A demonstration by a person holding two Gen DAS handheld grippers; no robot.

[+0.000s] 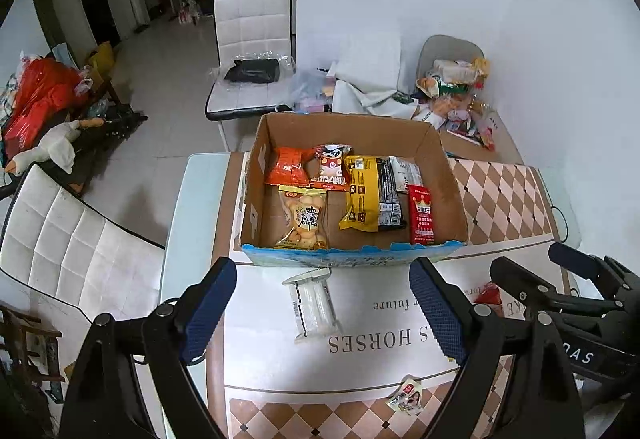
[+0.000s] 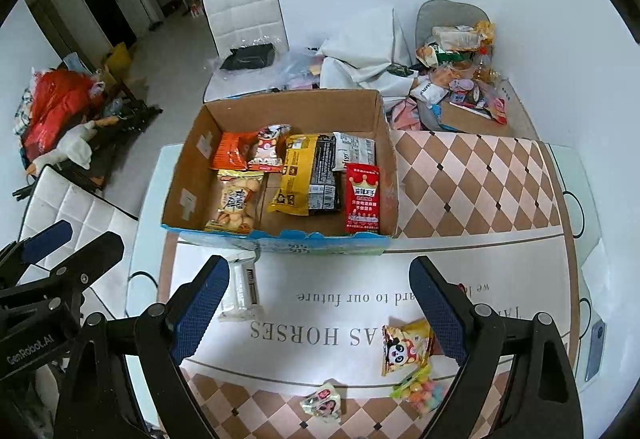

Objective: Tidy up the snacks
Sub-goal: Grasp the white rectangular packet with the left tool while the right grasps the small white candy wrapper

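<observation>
Both the left gripper point(image 1: 324, 315) and the right gripper point(image 2: 316, 313) hang spread and empty. Loose snacks lie low in frame: a clear packet point(image 1: 314, 305) and a panda packet point(image 2: 406, 347). I'd lower squarely over one, then carry it up-frame to the cardboard box point(image 2: 192, 167) on the table point(image 2: 480, 175)

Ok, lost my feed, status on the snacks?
Both tools open, empty. Box part filled. Four packets loose on table. Nothing in the way.
</observation>
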